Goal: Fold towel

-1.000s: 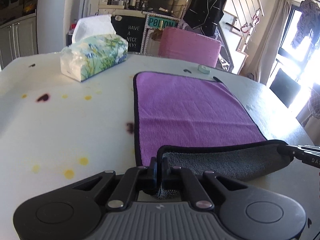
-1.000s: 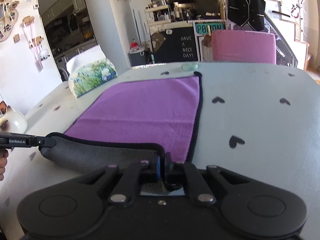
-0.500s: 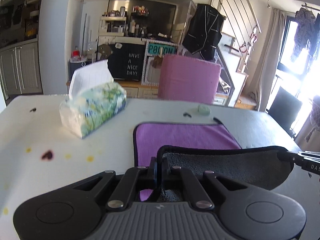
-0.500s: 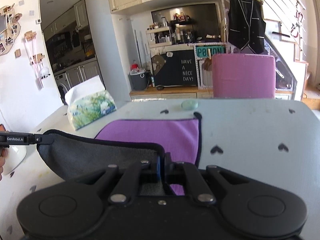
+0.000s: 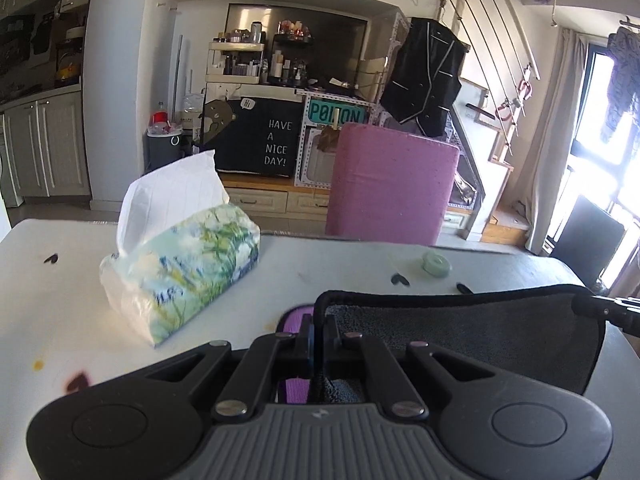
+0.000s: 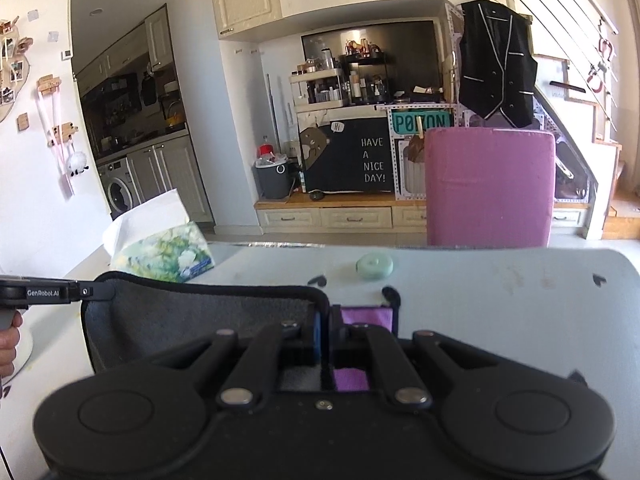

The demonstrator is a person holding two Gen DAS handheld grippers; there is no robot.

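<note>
The towel (image 5: 460,332) is purple on one face, grey on the other, with a black hem. Its near edge is lifted above the table, grey side facing the cameras. My left gripper (image 5: 318,328) is shut on the towel's left corner. My right gripper (image 6: 326,330) is shut on the right corner; its tip also shows in the left wrist view (image 5: 600,310). The towel shows in the right wrist view (image 6: 192,320) stretched between both grippers. Only small purple strips (image 6: 366,314) show; the rest is hidden behind the raised flap.
A floral tissue pack (image 5: 184,264) stands on the white table (image 5: 60,300) at the left. A small green round object (image 5: 436,262) lies near the far edge. A pink chair back (image 5: 392,188) stands beyond the table. Stains dot the tabletop.
Both grippers have carried the towel's near edge up and forward toward the far edge. The grey flap now covers nearly all of the purple face.
</note>
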